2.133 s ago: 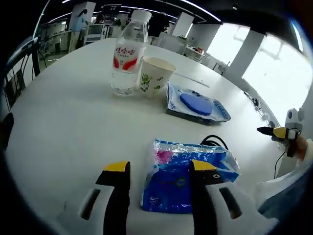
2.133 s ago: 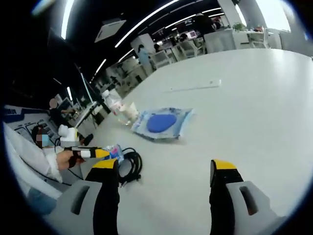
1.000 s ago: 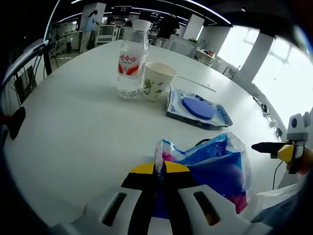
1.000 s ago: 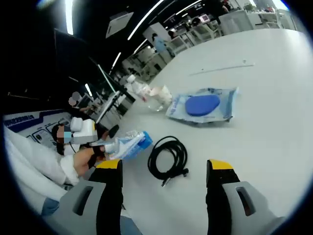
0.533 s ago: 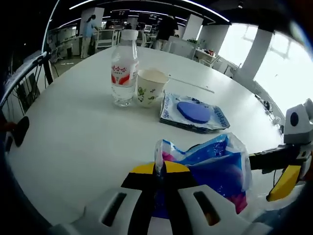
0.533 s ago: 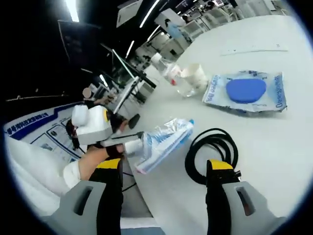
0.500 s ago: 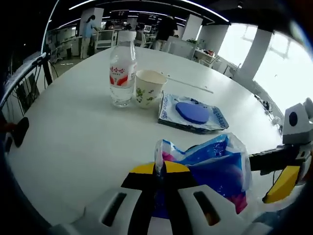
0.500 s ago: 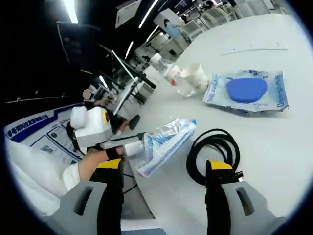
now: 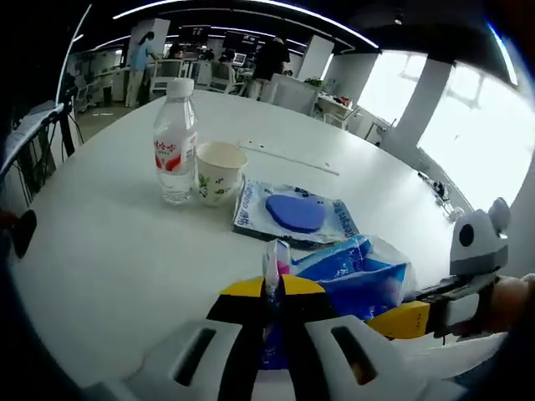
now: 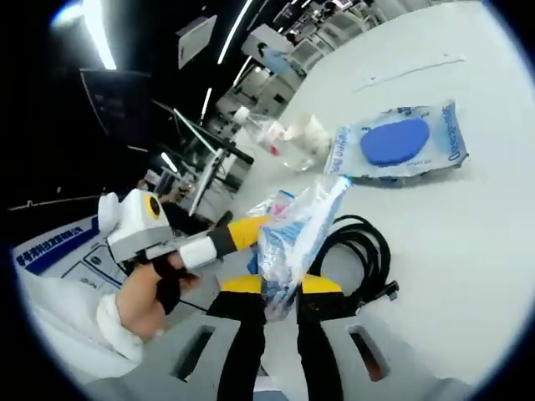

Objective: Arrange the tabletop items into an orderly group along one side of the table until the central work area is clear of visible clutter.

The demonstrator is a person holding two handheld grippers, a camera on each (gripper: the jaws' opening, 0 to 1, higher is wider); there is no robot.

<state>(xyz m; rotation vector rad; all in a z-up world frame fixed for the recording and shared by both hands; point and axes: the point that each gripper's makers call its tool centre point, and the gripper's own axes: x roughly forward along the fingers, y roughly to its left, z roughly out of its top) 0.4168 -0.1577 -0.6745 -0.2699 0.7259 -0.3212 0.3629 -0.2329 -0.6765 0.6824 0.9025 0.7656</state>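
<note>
Left hand-held gripper (image 9: 272, 292) and right hand-held gripper (image 10: 280, 294) are both clamped on my blue bag (image 9: 351, 280), held above the bench (image 9: 109, 242). At 12 o'clock lie a pouch (image 9: 292, 215), bottle (image 9: 175, 154) and cup (image 9: 218, 172); a cable (image 10: 365, 255) coils below.

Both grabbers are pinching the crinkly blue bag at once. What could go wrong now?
1. The left gripper and the right gripper both pinch the thin blue bag. If they pull apart, it might tear.
2. The bag hangs over the black cable, so it could snag or drag the cable when moved.
3. The water bottle stands right beside the paper cup and the blue pad packet. A swinging bag might knock the light cup over.
</note>
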